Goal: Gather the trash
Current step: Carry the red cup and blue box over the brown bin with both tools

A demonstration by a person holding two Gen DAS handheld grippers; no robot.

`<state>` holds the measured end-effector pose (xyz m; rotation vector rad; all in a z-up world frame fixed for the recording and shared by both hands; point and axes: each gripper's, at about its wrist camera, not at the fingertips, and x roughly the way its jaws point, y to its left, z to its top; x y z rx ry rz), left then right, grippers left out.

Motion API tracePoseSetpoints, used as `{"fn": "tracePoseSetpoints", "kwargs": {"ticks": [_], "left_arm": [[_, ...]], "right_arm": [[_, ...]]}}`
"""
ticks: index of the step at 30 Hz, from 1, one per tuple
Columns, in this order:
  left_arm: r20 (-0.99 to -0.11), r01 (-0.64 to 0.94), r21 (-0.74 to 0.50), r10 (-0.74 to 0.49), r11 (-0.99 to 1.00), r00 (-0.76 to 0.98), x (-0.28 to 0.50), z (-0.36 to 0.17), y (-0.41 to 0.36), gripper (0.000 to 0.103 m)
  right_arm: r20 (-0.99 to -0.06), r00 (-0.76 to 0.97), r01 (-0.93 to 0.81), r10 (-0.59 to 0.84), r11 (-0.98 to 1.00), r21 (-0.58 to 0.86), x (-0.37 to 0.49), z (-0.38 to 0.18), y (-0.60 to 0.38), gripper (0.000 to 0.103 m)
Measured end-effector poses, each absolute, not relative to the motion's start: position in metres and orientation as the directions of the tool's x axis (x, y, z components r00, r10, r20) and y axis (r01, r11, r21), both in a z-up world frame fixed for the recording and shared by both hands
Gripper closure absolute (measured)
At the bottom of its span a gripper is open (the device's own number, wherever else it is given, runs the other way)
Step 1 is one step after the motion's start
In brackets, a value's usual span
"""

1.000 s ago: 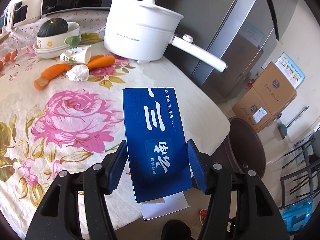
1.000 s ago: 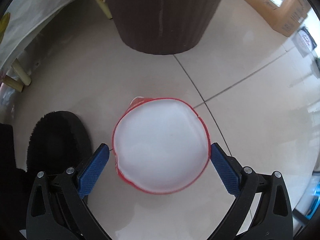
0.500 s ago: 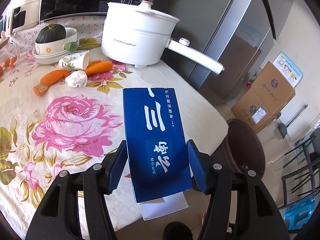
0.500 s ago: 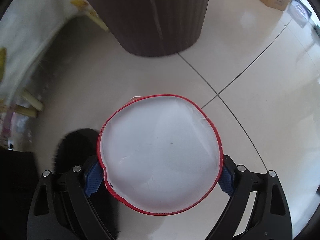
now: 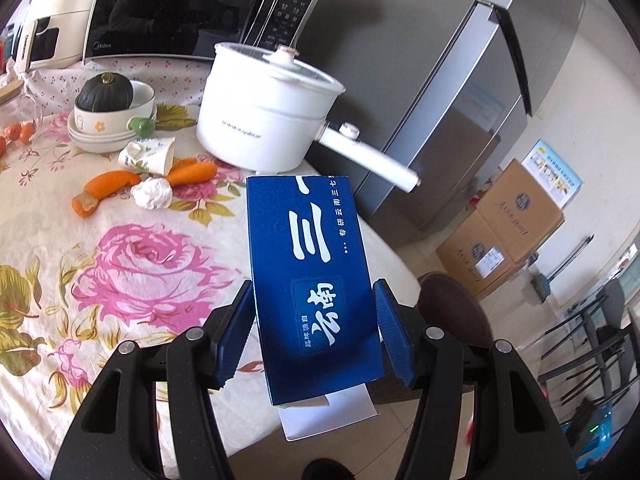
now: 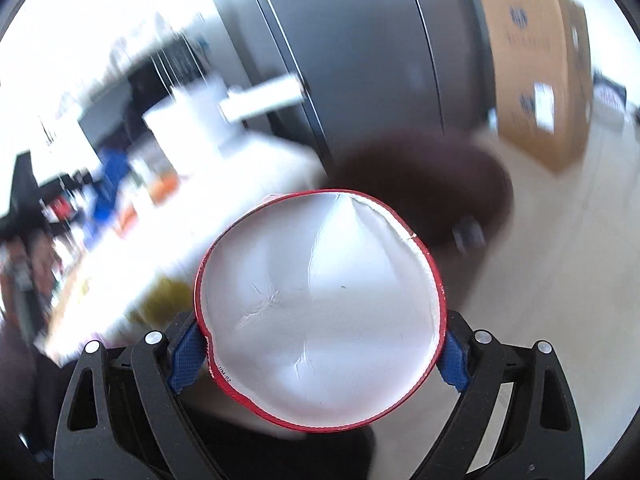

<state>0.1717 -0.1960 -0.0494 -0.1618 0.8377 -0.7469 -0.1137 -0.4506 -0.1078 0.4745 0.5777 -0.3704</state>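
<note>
Left wrist view: the left claw [image 5: 314,334] is clamped on a blue box [image 5: 310,276], its blue pads pressed against the box's two long sides, a white flap sticking out at the near end. The box is held above the edge of the flowered tabletop [image 5: 132,264], just as a second ago; the view has shifted only a little, with the white pot [image 5: 268,124], carrots [image 5: 108,186], crumpled tissue [image 5: 152,196] and paper cup [image 5: 148,156] now sitting lower in frame. A brown bin [image 5: 456,308] stands on the floor beside the tabletop.

Right wrist view: the right claw [image 6: 320,344] is closed on a red-rimmed bowl [image 6: 320,320], white bottom facing the camera. A second ago the bowl lay on the floor between open fingers; now it is lifted, and the blurred background shows the bin [image 6: 432,184] beyond.
</note>
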Motion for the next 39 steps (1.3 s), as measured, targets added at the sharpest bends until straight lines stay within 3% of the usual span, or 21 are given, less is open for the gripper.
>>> {"fn": "tracePoseSetpoints", "kwargs": {"ticks": [3,7,15,21,23,39], "left_arm": [[-0.594,0.55,-0.417,-0.675,0.724,0.438,0.17,-0.039,-0.201,0.044],[-0.577,0.571,-0.417,-0.691,0.707,0.435,0.167,-0.028,-0.214,0.044],[-0.57,0.635,-0.402,-0.723,0.66,0.391,0.156,-0.015,-0.28,0.044],[-0.609,0.692,-0.391,-0.735,0.607,0.3,0.14,-0.029,-0.357,0.044],[-0.624,0.71,-0.383,-0.732,0.591,0.273,0.132,-0.035,-0.383,0.044],[-0.708,0.843,-0.266,-0.688,0.468,0.16,0.064,-0.057,-0.525,0.043]], "right_arm": [[-0.518,0.819,0.455,-0.248,0.831,0.321,-0.096,-0.073,-0.455,0.016],[-0.486,0.803,0.526,-0.345,0.795,0.304,-0.08,-0.05,-0.486,0.016],[-0.586,0.611,0.755,-0.532,0.613,0.232,-0.048,-0.068,-0.556,0.015],[-0.665,0.468,0.849,-0.582,0.506,0.155,-0.038,-0.101,-0.593,0.014],[-0.662,0.455,0.861,-0.595,0.484,0.157,-0.042,-0.102,-0.6,0.007],[-0.609,0.301,0.948,-0.734,0.3,0.107,-0.131,-0.095,-0.629,0.007]]}}
